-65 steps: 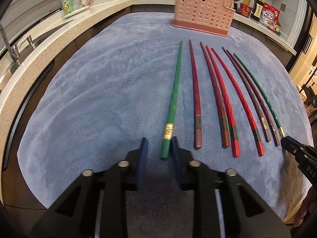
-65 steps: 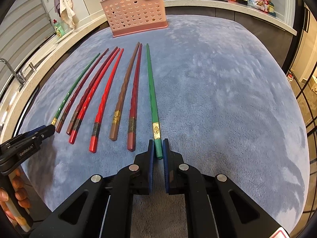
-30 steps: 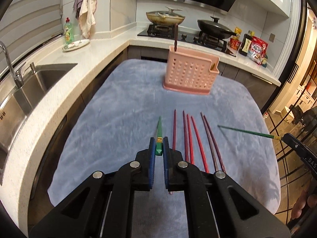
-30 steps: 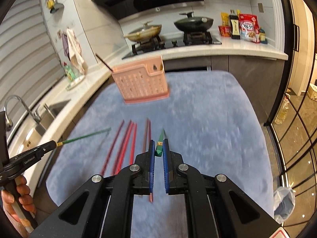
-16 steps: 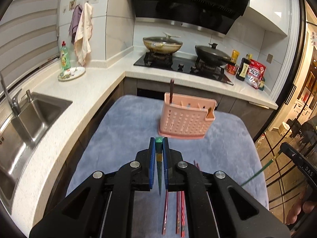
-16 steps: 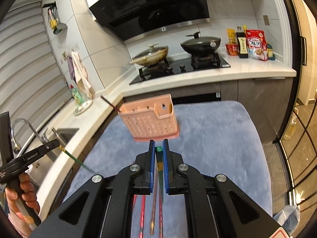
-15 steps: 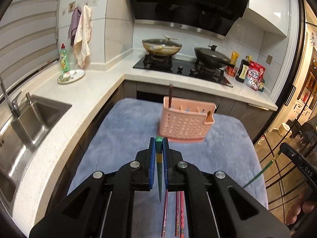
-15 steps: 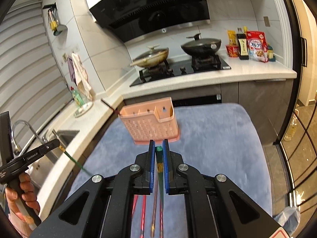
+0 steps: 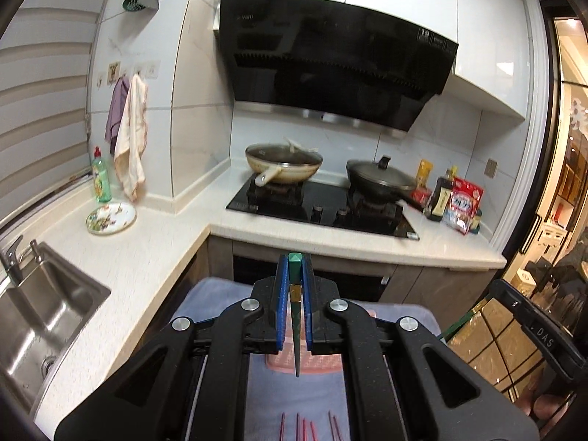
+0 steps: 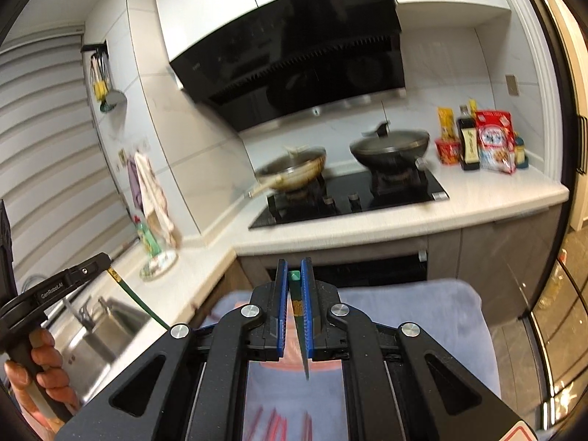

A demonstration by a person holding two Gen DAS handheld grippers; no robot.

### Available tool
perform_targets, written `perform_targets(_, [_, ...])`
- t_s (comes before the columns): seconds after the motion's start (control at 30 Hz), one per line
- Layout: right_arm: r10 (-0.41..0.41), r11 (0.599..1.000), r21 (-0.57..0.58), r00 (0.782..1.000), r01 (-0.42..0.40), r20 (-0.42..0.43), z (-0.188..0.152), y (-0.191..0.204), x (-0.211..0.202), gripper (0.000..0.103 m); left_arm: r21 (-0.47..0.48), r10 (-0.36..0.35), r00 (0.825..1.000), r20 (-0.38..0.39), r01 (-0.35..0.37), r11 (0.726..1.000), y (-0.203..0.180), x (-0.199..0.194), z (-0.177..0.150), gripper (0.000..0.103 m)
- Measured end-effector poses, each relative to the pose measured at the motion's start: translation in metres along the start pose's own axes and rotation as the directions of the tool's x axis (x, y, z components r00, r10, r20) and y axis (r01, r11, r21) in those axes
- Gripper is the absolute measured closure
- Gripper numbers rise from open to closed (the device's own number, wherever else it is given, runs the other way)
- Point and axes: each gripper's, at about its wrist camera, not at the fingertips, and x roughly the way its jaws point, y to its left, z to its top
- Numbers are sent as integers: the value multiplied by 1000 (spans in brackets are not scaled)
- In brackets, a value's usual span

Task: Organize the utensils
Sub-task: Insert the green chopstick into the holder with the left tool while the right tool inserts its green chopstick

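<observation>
Left gripper [image 9: 293, 308]: fingers clamped narrow on a green chopstick [image 9: 295, 330], square end up, tip hanging down in front of the pink holder [image 9: 319, 365]. Right gripper [image 10: 295, 308]: fingers likewise closed on a second green chopstick [image 10: 302, 338], tip pointing down above the same holder [image 10: 323, 365].

The holder stands on the blue mat [image 10: 422, 316] covering the counter, mostly hidden behind both grippers. Nearer than the holder, several red chopsticks [image 9: 307, 428] lie on the mat.

Judgement: task at an early stage. Neither green chopstick is in the holder yet. The red ones remain to be collected; their exact count cannot be told.
</observation>
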Motion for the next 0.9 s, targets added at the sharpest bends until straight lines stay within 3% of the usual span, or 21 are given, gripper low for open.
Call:
perform_targets(0.23, [16, 1000, -7, 999, -15, 43, 29, 13, 43, 96, -4, -6, 999, 50, 6, 1000, -7, 39, 33, 96])
perform_targets(0.47, [14, 1000, 7, 999, -14, 39, 35, 12, 85, 96, 14, 15, 1000, 21, -16, 1000, -5, 77, 24, 96])
perform_targets(0.9, [-15, 1000, 5, 994, 15, -111, -30, -5, 137, 96, 9, 28, 996, -86, -27, 1000, 7, 123, -14, 96])
